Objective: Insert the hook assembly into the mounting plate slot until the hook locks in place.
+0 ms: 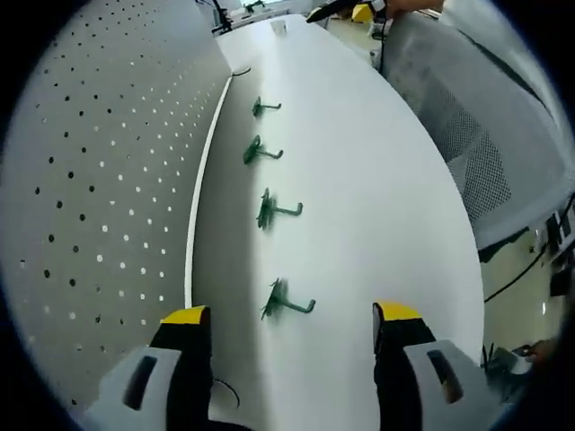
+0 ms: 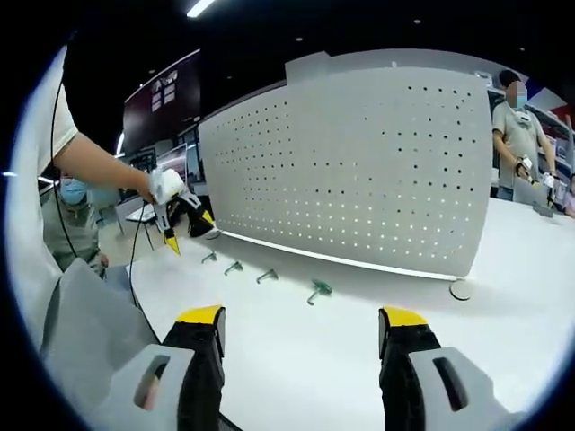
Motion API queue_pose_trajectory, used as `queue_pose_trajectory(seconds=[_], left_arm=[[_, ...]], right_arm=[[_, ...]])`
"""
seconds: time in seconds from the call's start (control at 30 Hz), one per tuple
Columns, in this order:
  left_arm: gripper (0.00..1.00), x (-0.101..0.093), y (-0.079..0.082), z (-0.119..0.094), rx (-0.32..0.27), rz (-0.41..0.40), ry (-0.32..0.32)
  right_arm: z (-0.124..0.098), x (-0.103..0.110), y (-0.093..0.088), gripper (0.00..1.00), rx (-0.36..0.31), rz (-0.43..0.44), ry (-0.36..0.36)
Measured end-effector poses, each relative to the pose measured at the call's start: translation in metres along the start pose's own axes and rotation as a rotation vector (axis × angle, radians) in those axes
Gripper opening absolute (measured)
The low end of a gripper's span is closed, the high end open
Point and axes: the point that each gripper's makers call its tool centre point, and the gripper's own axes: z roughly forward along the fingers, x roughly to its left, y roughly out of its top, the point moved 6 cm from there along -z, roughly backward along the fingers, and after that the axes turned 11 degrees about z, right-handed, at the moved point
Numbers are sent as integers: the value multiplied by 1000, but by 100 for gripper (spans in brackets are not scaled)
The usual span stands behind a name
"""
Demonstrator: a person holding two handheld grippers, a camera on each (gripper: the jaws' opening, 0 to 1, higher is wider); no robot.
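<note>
Several green hooks lie in a row on the white table [image 1: 377, 197] beside the upright perforated mounting plate [image 1: 99, 197]. The nearest hook [image 1: 286, 301] lies just ahead of my left gripper [image 1: 292, 314], which is open with nothing between its yellow-tipped fingers. In the right gripper view the plate [image 2: 359, 162] stands across the table, with the hooks along its foot; the closest of them [image 2: 318, 290] is ahead of my open, empty right gripper [image 2: 301, 319]. At the far left of that view a gloved hand holds the left gripper [image 2: 189, 232] above the table, jaws apart.
A grey mesh chair back [image 1: 476, 108] stands along the table's right edge in the left gripper view. A small ring of cable [image 2: 460, 290] lies by the plate's right end. A person [image 2: 514, 135] stands behind the table at far right.
</note>
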Motion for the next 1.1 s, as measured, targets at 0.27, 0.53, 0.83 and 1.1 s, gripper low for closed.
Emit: queue_pose_trajectory(seconds=[0.27,0.53,0.83,1.1], left_arm=[[73,-1,-9,13,35,55,-62],[71,-4,-11,26,65,121,-140],[67,0,-11,34,69,165,-188],[61,1,-12,38,70,173,-223]], right_arm=[[1,2,-1,67,6,-2,5],[2,2,-2,67,17,-5,6],[2,1,-4,67,24,-4,5],[2,0,-4,67,23,-1,0]])
